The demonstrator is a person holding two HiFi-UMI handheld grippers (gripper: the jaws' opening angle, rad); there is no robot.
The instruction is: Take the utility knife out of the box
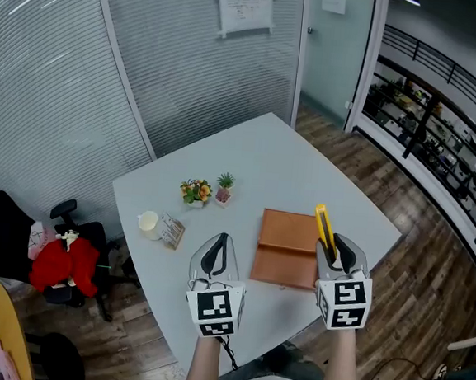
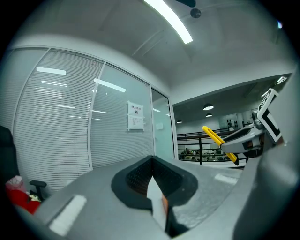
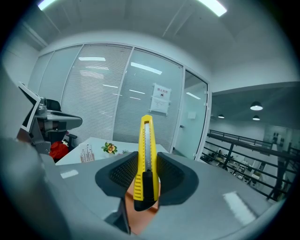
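Observation:
A yellow utility knife (image 1: pixel 324 226) sticks up from my right gripper (image 1: pixel 335 250), whose jaws are shut on its black lower end; it is held above the right side of the brown box (image 1: pixel 287 247). In the right gripper view the utility knife (image 3: pixel 146 159) stands upright between the black pads. The box lies flat and closed on the white table (image 1: pixel 256 170). My left gripper (image 1: pixel 216 253) hovers just left of the box, its jaws shut with nothing between them. From the left gripper view the utility knife (image 2: pixel 216 138) shows at the right, in the other gripper.
A small flower arrangement (image 1: pixel 196 191) and a tiny potted plant (image 1: pixel 224 186) stand at mid-table. A white cup (image 1: pixel 148 223) and a small printed pack (image 1: pixel 171 230) sit at the left. A chair with red cloth (image 1: pixel 62 265) is left of the table. Glass walls stand behind.

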